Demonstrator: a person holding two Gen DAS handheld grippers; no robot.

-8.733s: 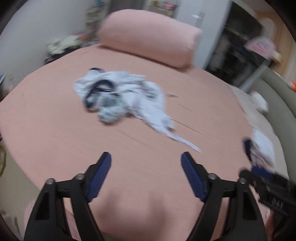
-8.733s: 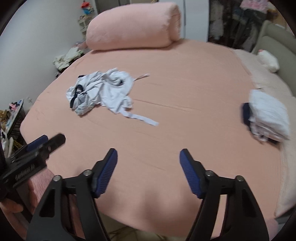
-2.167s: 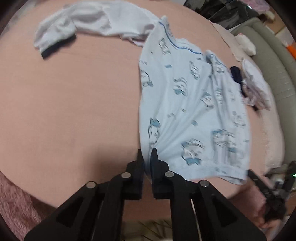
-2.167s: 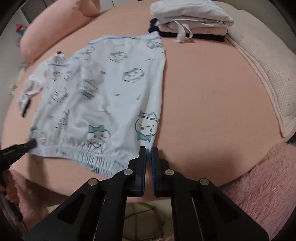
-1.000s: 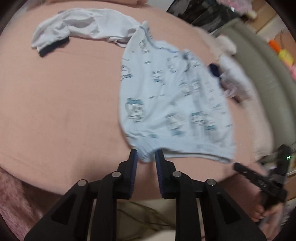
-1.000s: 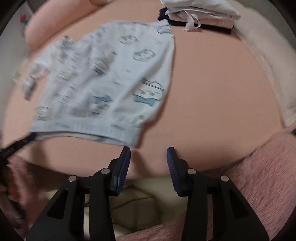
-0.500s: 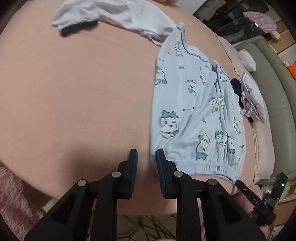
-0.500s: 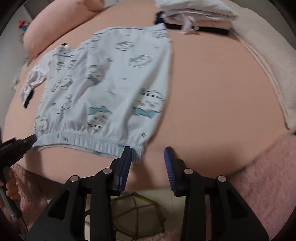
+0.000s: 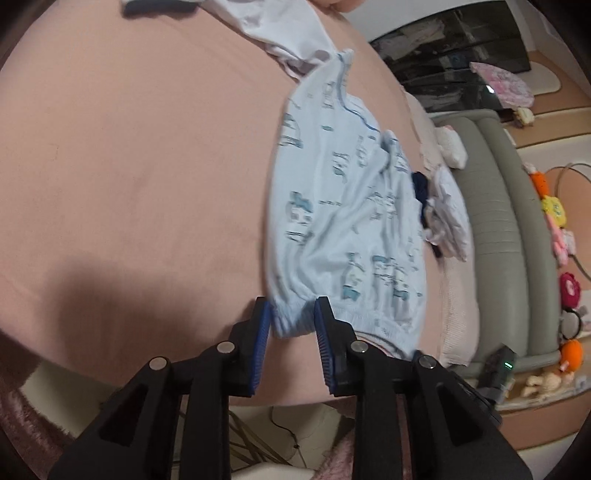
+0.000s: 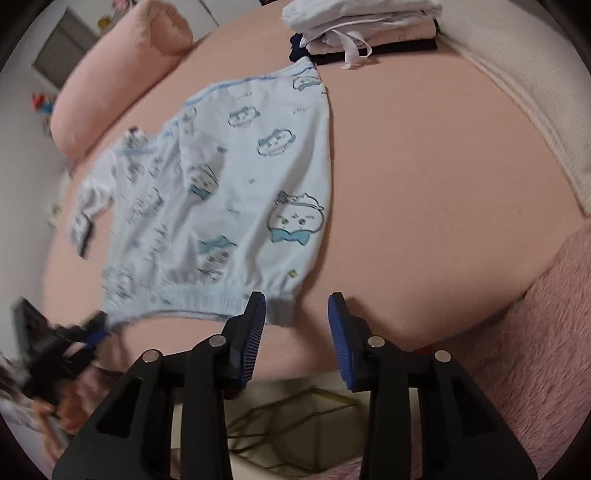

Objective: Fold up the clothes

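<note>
Light-blue fabric: a pyjama top (image 10: pixel 236 206) printed with cartoon animal faces lay spread flat on the pink bed (image 10: pixel 424 166), its gathered hem at the near edge of the mattress
Hem corner, left side: the left gripper (image 9: pixel 291 325) had the hem's near corner between its blue pads, the cloth filling most of the gap
Left fingers: narrowly apart and opening; the pads sat just beside the fabric on each side, and whether they pressed it could not be told
Hem corner, right side: the other corner of the hem reached just inside the right gripper (image 10: pixel 297 321), against its left pad, with bare sheet under the rest of the gap
Right fingers: moderately apart and closing; the right pad (image 10: pixel 338 325) stood clear of the cloth, so nothing was clamped
Sleeve: a white sleeve with a dark cuff (image 10: pixel 85 229) trailed off the far side of the top
Folded stack: white and dark garments (image 10: pixel 365 26) lay piled beyond the top's far corner, near it
Bolster: a pink roll (image 10: pixel 118 70) lay at the head of the bed
Writing: small marks among the printed faces were too blurred to read; a tiny yellow tag (image 10: pixel 292 274) near the hem showed no legible text
</note>
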